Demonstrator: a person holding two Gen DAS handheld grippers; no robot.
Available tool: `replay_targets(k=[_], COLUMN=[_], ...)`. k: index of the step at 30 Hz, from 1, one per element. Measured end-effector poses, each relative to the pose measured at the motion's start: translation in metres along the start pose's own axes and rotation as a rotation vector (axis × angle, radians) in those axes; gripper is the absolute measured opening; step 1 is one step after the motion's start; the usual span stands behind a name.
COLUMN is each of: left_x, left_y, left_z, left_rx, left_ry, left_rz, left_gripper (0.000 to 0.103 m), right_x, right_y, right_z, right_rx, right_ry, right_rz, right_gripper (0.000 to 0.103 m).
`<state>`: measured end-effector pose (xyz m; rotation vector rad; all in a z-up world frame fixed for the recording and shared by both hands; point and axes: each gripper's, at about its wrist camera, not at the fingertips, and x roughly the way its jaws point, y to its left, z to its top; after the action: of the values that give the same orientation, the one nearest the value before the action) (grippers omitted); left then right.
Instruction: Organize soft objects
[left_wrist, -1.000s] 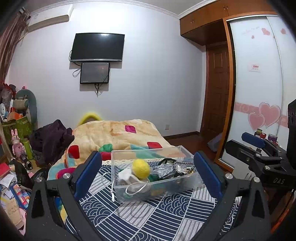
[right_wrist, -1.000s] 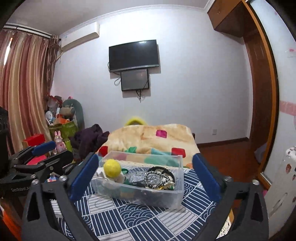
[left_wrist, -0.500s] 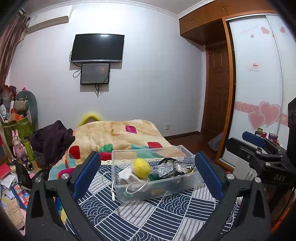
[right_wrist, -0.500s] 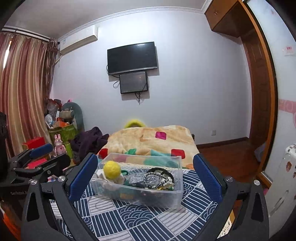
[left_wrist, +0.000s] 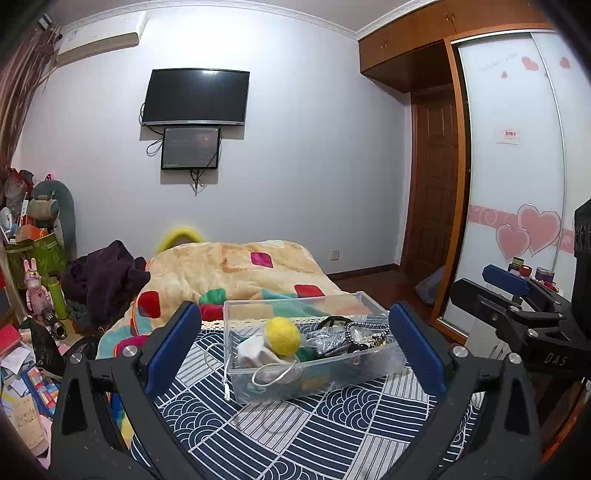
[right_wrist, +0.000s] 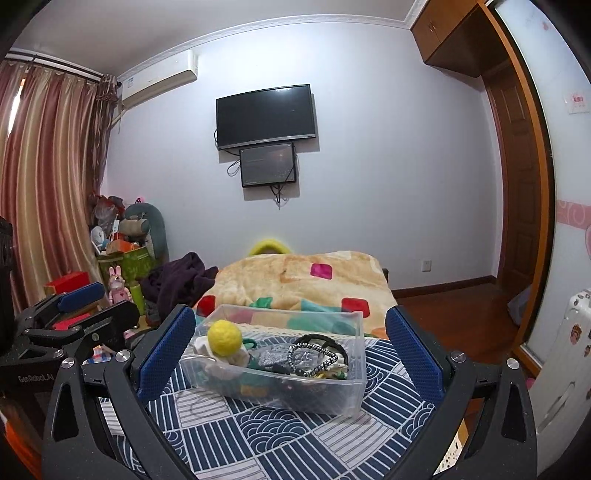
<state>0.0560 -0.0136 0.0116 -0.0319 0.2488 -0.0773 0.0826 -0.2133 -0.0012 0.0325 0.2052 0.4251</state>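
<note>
A clear plastic box (left_wrist: 369, 371) (right_wrist: 332, 395) stands on a blue-and-white patterned cloth (left_wrist: 295, 435) (right_wrist: 277, 432). In it lie a yellow fuzzy ball (left_wrist: 283, 336) (right_wrist: 224, 337), a white drawstring pouch (left_wrist: 255, 352), a silver crumpled item (left_wrist: 325, 338) and dark beaded bands (right_wrist: 312, 356). My left gripper (left_wrist: 293, 345) is open and empty, held back from the box with the box between its blue pads. My right gripper (right_wrist: 290, 349) is also open and empty, likewise framing the box. Each gripper shows at the edge of the other's view.
Behind the box is a bed with an orange patchwork blanket (left_wrist: 229, 273) and a dark heap of clothes (left_wrist: 103, 280). Toys and clutter (left_wrist: 33, 295) crowd the left floor. A wardrobe with sliding doors (left_wrist: 517, 184) stands on the right.
Both grippers have risen and tilted slightly, so the box sits a little lower in view. Nothing was grasped or released.
</note>
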Motion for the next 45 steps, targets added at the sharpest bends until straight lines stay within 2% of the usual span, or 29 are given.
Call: replay_targets(k=[45], left_x=[-0.0064], left_y=[-0.0025], left_z=[0.0036], left_rx=[-0.005], left_ry=[-0.013], left_rz=[-0.009], left_gripper=[0.103], right_x=[-0.0014], right_y=[-0.0021], right_z=[0.0031], right_rx=[-0.001], right_ry=[-0.01], right_rz=[0.005], right_gripper=[0.103])
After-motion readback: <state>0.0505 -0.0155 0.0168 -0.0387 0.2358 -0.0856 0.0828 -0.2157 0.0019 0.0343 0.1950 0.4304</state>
